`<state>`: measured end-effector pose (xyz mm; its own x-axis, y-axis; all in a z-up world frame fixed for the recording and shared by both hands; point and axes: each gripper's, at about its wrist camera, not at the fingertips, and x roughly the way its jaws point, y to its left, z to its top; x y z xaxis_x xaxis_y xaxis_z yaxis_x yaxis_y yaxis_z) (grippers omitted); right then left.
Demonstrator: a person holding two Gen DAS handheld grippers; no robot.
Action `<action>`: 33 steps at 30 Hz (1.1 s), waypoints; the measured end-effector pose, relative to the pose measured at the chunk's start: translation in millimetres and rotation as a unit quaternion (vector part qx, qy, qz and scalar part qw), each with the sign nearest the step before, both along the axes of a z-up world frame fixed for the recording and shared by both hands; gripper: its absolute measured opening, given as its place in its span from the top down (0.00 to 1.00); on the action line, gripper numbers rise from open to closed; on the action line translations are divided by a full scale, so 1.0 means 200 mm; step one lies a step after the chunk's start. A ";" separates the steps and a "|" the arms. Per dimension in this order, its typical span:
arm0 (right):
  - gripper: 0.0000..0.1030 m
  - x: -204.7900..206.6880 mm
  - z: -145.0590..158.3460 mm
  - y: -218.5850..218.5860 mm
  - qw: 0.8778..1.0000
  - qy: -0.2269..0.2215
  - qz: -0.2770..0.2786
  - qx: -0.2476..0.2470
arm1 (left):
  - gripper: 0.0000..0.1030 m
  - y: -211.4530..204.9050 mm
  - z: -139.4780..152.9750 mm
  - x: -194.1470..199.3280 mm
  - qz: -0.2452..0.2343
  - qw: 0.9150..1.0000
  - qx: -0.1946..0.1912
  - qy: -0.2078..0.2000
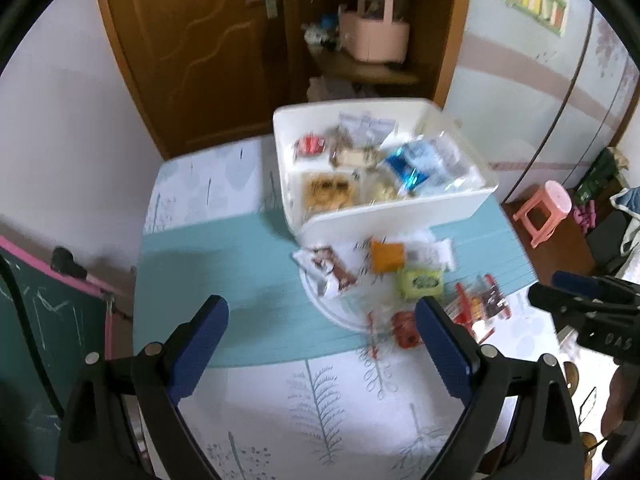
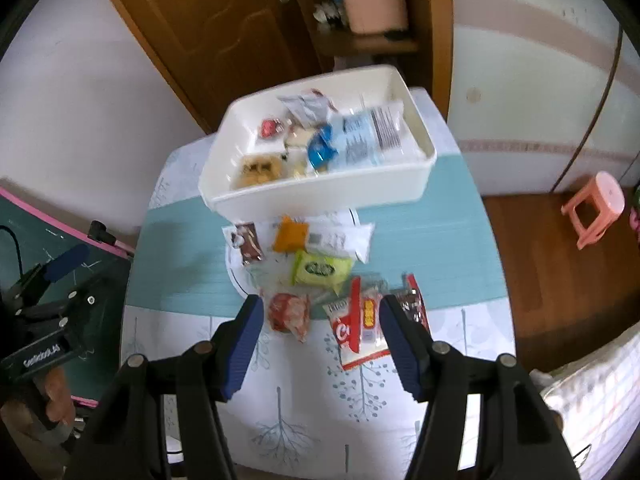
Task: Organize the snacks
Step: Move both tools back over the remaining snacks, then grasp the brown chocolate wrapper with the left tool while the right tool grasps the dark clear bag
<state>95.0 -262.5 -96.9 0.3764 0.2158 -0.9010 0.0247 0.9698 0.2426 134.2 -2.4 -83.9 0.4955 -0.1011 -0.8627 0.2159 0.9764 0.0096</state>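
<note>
White bin (image 2: 320,196), teal mat (image 2: 192,248), lime-green packet (image 2: 320,270)

We find a white bin (image 2: 320,196) at the counter's far side, holding a blue packet (image 2: 320,150), a red sweet (image 2: 269,127) and biscuits (image 2: 259,170). Before it lie loose snacks: a brown bar (image 2: 249,240), an orange packet (image 2: 290,234), a green packet (image 2: 322,270), a red wrapped sweet (image 2: 289,314) and a red-and-white bag (image 2: 360,322).

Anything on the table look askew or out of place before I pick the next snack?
Yes: the white bin sits skewed to the table edges, and its near end rides over the round white plate. Two red packets lie off the plate.
</note>
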 end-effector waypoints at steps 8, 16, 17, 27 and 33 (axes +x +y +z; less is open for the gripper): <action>0.41 0.07 -0.28 -0.12 0.999 0.050 -0.006 0.003 | 0.09 0.04 -0.28 0.13 0.028 0.997 -0.011 0.064; 0.41 0.13 -0.48 -0.18 0.996 0.083 0.013 -0.007 | 0.09 0.05 -0.51 0.32 0.057 0.993 -0.014 0.102; 0.41 0.14 -0.51 -0.17 0.996 0.087 0.020 -0.003 | 0.09 0.06 -0.54 0.34 0.062 0.992 -0.015 0.106; 0.41 0.19 -0.64 -0.24 0.995 0.102 -0.004 0.012 | 0.09 0.09 -0.75 0.53 0.108 0.983 -0.045 0.142; 0.39 0.20 -0.75 -0.23 0.992 0.124 0.001 0.015 | 0.09 0.08 -0.82 0.59 0.126 0.979 -0.051 0.150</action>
